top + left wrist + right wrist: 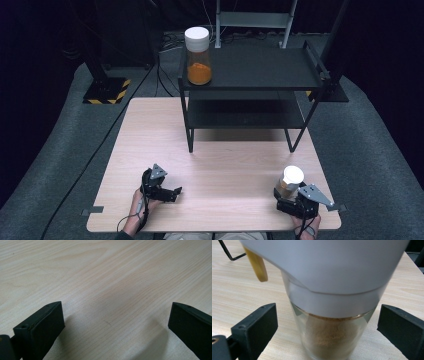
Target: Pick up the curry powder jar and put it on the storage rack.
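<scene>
A glass jar (289,183) with a white lid and brown powder stands at the table's front right. My right gripper (283,194) is open around it. In the right gripper view the jar (329,337) fills the gap between the two black jaws, with a little space on either side of the glass. Its white lid (324,270) looms above, and a tan tab (258,265) hangs from the lid's edge. My left gripper (176,192) lies low at the front left. It is open over bare wood (115,322), holding nothing.
A black two-level shelf rack (260,75) stands at the table's far side. A second jar (198,50), holding orange powder under a white lid, is on its top level at the left. One rack foot (229,253) appears behind the near jar. The wooden table (225,160) lies between.
</scene>
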Demonstrator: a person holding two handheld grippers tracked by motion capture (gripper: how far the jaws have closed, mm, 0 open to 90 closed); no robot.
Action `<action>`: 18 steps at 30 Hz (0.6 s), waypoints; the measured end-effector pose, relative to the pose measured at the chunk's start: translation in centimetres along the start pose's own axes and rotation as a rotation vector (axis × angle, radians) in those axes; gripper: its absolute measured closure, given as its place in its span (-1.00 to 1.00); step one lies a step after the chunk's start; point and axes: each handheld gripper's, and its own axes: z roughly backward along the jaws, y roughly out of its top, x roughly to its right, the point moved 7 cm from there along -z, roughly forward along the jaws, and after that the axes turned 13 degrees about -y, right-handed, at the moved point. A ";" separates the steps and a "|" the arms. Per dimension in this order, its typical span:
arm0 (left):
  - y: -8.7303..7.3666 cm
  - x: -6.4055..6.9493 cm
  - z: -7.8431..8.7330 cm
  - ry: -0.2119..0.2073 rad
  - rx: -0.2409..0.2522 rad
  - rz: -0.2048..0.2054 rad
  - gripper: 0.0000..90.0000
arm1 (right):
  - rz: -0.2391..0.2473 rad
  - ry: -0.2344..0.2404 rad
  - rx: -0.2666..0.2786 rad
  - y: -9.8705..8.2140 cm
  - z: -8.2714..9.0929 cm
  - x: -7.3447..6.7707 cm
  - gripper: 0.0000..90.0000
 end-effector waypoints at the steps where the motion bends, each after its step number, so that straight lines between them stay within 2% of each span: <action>1: 0.0 0.0 0.0 0.002 -0.002 -0.001 -1.00 | 0.001 -0.001 0.001 0.0 0.0 0.0 -0.96; 5: 0.2 0.7 -0.3 0.037 -0.026 -0.030 -1.00 | 0.001 0.000 0.001 0.0 0.0 0.0 -0.96; 18: 0.2 0.8 -0.3 0.047 -0.025 -0.016 -1.00 | -0.001 -0.004 -0.004 0.0 0.0 -0.1 -0.96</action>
